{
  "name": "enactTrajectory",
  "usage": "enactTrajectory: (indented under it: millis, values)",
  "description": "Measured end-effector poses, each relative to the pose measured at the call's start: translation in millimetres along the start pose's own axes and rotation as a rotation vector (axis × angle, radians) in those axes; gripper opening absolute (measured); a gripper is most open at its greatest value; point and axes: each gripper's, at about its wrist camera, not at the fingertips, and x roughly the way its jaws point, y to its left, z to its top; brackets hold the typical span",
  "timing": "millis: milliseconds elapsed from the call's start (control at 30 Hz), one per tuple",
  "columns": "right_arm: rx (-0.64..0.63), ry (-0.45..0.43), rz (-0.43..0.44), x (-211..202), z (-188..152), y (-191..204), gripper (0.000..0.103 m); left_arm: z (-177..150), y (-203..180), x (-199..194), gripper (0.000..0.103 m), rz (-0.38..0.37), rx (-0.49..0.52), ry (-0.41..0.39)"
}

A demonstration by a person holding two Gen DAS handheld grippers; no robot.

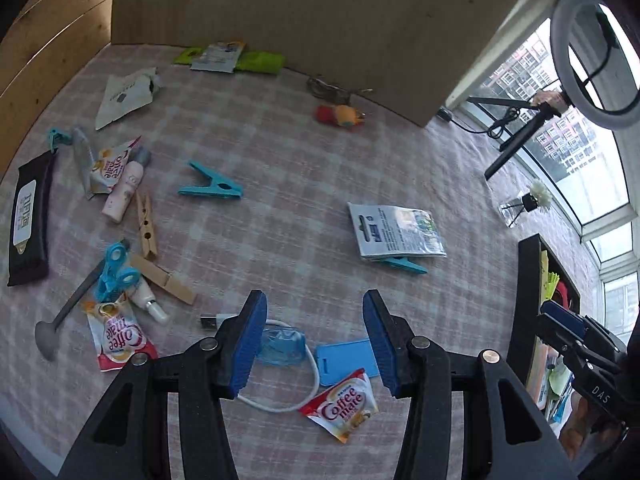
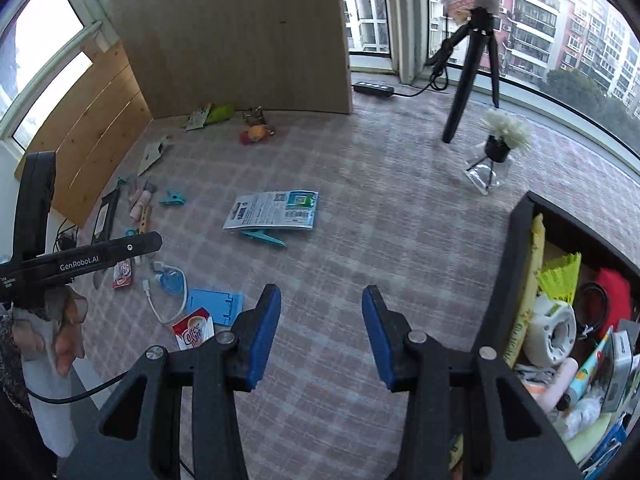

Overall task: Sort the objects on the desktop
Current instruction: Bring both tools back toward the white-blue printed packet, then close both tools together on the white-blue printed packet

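Both pairs of jaws stand spread and hold nothing: the left gripper hovers over the clutter near the table's front edge, the right gripper over bare cloth beside the black storage box, which is already crowded with sorted items. Loose things lie scattered on the checked tablecloth. Largest is the black wet-wipes pack, soft and best taken across its narrow width. The printed packet rests on a teal clip, thin and slippery, so it probably needs an edge pinch. Nearest the left jaws are the blue card holder, stiff and flat; the white USB cable, limp; and a light, crinkly Coffee-mate sachet. Wooden panels back the table; windows and a ring-light tripod stand beyond.
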Motion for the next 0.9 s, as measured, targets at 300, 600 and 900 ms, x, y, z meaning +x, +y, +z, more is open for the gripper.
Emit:
enactTrajectory:
  millis: [300, 600, 900]
  values:
    - [0.000, 0.095, 0.065, 62.1, 65.5, 2.6, 0.042, -1.9, -26.9, 37.0, 0.046, -0.134, -0.002, 0.111]
    - [0.154, 0.188, 0.117, 113.7, 79.2, -22.3, 0.042, 31.5, -39.5, 74.6, 0.044, -0.101, -0.021, 0.150]
    - [0.244, 0.206, 0.128, 135.3, 79.7, -26.7, 0.041, 47.7, -41.3, 90.2, 0.043, -0.124, -0.067, 0.153]
